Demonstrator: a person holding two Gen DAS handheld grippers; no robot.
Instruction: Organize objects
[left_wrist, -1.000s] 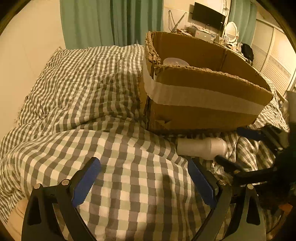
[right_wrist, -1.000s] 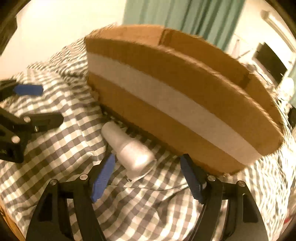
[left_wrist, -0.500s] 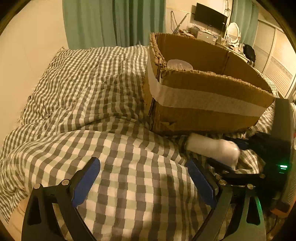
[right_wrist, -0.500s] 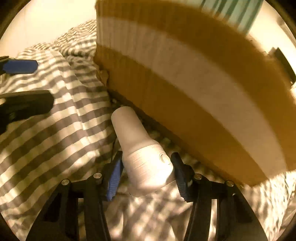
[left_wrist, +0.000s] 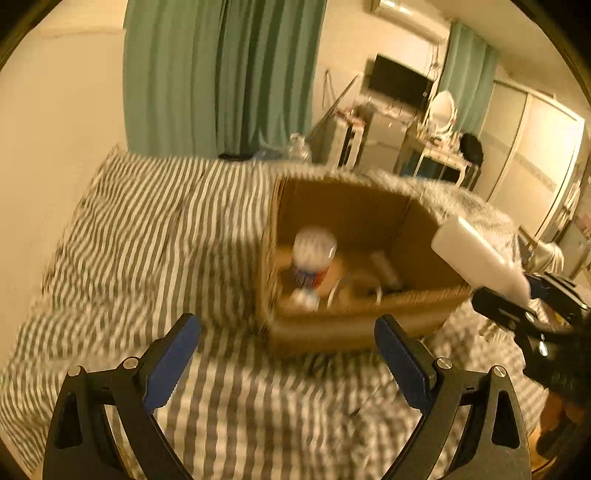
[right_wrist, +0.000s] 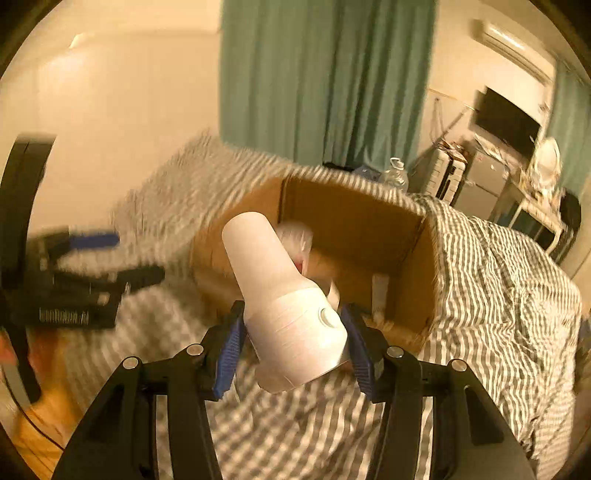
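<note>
My right gripper is shut on a white cylindrical device with a wide base and a round button. It holds the device in the air, tilted toward the open cardboard box. In the left wrist view the device hangs over the box's right rim. Inside the box lie a clear container with a red and blue label and other small items. My left gripper is open and empty above the checkered blanket, in front of the box.
The box sits on a bed covered by the grey and white checkered blanket. Green curtains hang behind the bed. A desk with a TV, a mirror and clutter stands at the back right. A wall runs along the left.
My right gripper closed on the white device and lifted it from the blanket up to the box's rim. Both cameras rose, so the inside of the box now shows.
</note>
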